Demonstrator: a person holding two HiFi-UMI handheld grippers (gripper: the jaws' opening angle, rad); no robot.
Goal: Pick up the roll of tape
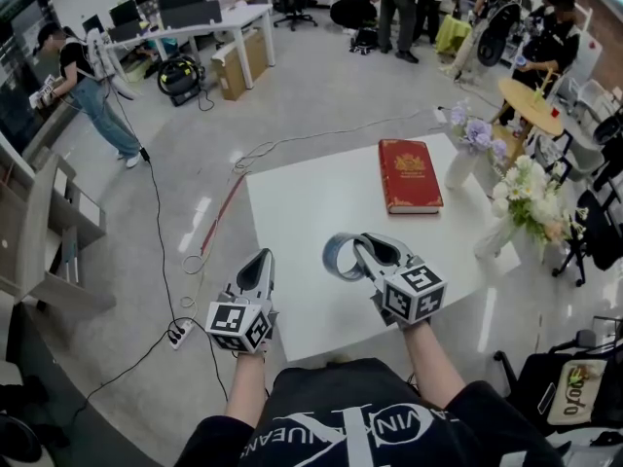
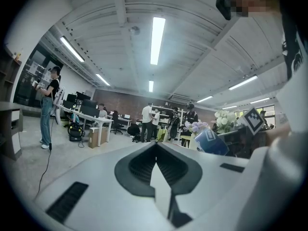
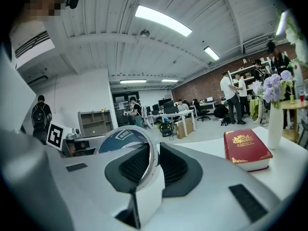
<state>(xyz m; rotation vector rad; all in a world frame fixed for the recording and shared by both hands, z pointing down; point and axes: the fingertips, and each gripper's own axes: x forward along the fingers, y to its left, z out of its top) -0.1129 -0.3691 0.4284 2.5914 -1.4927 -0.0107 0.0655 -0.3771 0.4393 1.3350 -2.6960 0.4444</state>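
Observation:
The roll of tape point(image 1: 341, 258), a grey-blue ring, is lifted off the white table point(image 1: 292, 212) and stands on edge. My right gripper point(image 1: 364, 248) is shut on it, one jaw inside the ring and one outside. In the right gripper view the tape's rim point(image 3: 126, 143) runs between the ribbed pads of that gripper point(image 3: 155, 154). My left gripper point(image 1: 263, 259) hovers at the table's near left edge, shut with nothing in it. In the left gripper view its jaws point(image 2: 155, 150) meet at the tips, and the tape point(image 2: 211, 141) shows off to the right.
A red book point(image 1: 409, 174) lies on the far right of the table. White vases with flowers point(image 1: 531, 202) stand at the right edge. Cables point(image 1: 185, 261) run over the floor on the left. People and desks point(image 1: 195, 17) fill the room behind.

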